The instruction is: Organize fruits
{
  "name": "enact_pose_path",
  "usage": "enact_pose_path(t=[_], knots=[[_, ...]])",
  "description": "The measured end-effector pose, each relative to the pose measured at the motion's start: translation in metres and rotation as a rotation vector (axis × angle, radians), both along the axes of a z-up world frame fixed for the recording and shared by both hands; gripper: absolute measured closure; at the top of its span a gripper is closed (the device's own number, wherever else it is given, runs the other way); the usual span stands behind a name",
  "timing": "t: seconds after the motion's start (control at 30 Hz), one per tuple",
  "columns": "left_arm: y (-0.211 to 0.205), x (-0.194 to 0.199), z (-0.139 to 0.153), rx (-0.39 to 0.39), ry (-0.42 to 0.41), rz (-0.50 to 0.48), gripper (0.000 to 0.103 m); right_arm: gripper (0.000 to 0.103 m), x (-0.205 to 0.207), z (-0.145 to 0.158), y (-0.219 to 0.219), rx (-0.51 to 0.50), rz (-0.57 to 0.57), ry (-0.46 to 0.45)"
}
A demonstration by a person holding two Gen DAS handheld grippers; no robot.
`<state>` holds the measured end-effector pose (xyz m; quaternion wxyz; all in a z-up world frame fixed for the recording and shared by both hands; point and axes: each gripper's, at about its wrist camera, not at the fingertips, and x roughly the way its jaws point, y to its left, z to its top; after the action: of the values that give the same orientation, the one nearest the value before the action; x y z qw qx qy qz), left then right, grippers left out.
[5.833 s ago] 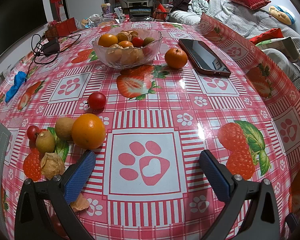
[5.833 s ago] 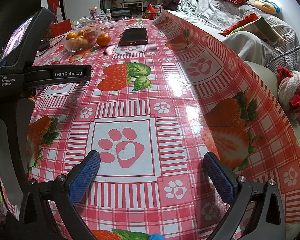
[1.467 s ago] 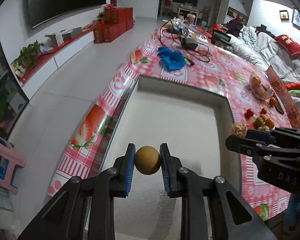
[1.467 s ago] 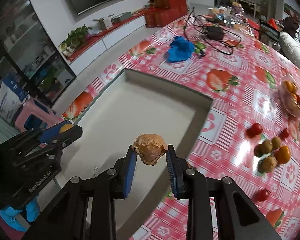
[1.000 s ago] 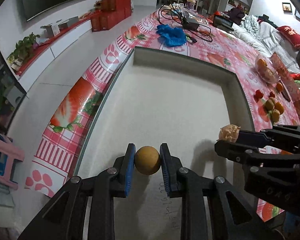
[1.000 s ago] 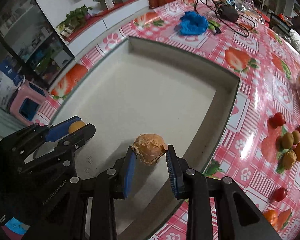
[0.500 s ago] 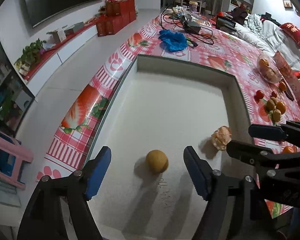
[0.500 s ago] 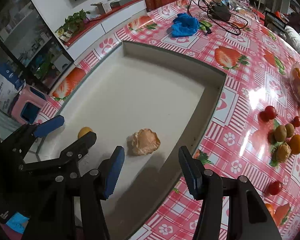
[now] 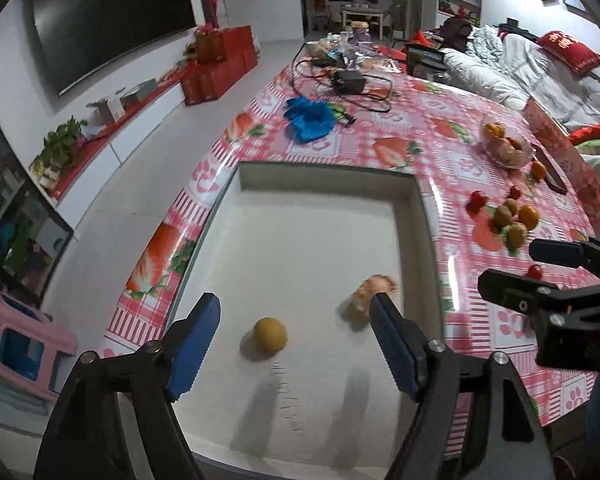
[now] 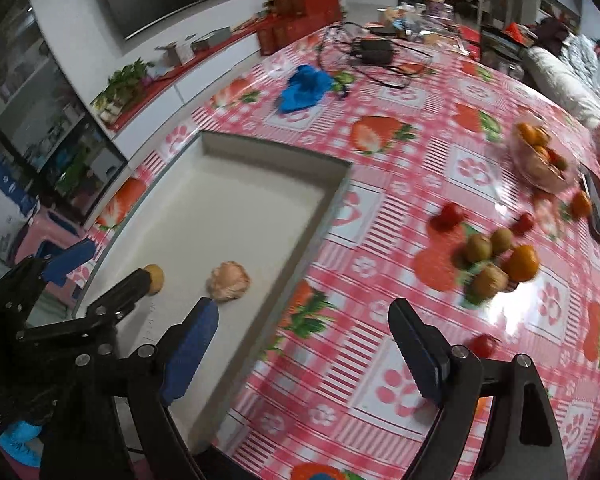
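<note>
A white tray (image 9: 320, 208) is set into the strawberry tablecloth. A round yellow fruit (image 9: 271, 334) and a papery husked fruit (image 9: 370, 290) lie loose on its floor. My left gripper (image 9: 294, 304) hangs open above the yellow fruit, not touching it. In the right wrist view my right gripper (image 10: 302, 308) is over the tray's right rim, its jaws opening with nothing between them. The husked fruit (image 10: 228, 281) lies just beyond its left finger. An orange (image 10: 521, 263), kiwis (image 10: 479, 249) and small red fruits (image 10: 448, 215) sit on the cloth to the right.
A glass bowl (image 10: 540, 160) of fruit and a dark phone (image 10: 598, 208) stand at the far right. A blue cloth (image 10: 306, 86) and tangled cables (image 10: 374, 54) lie beyond the tray. The table edge drops to the floor at left, by a pink stool (image 9: 20, 344).
Both grippers have let go of their fruits, which now lie in the tray. Both have opened wide and lifted away, the right one swinging toward the table.
</note>
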<state>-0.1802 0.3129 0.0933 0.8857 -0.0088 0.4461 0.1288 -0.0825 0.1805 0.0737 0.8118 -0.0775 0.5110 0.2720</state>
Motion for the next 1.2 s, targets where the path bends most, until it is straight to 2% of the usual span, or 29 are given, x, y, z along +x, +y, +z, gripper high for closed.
enact_pose_path(t=[0.1,0.27,0.47,0.6,0.7,0.87,1.0,1.2], knots=[[-0.014,0.003,0.015,-0.008,-0.011,-0.038,0.023,0.015,0.005,0.003,-0.020,0.012,-0.040,0.001],[-0.038,0.015,0.055,-0.059,-0.072,-0.110,0.023,0.015,0.023,0.030,-0.074,0.032,-0.141,-0.047],[-0.069,0.044,0.116,-0.173,-0.161,-0.201,0.022,0.015,0.058,0.070,-0.152,0.066,-0.325,-0.100],[-0.092,0.062,0.136,-0.187,-0.213,-0.249,0.018,0.015,0.092,0.087,-0.203,0.068,-0.452,-0.124],[-0.107,0.078,0.121,-0.183,-0.193,-0.267,0.018,0.015,0.118,0.083,-0.225,0.016,-0.514,-0.137],[-0.119,0.103,0.059,-0.169,-0.059,-0.253,0.018,0.015,0.159,0.030,-0.239,-0.099,-0.530,-0.080],[-0.117,0.111,0.021,-0.158,0.004,-0.236,0.018,0.015,0.182,-0.007,-0.232,-0.215,-0.482,-0.105],[-0.116,0.112,-0.009,-0.129,0.043,-0.231,0.018,0.015,0.218,-0.035,-0.225,-0.237,-0.476,-0.117]])
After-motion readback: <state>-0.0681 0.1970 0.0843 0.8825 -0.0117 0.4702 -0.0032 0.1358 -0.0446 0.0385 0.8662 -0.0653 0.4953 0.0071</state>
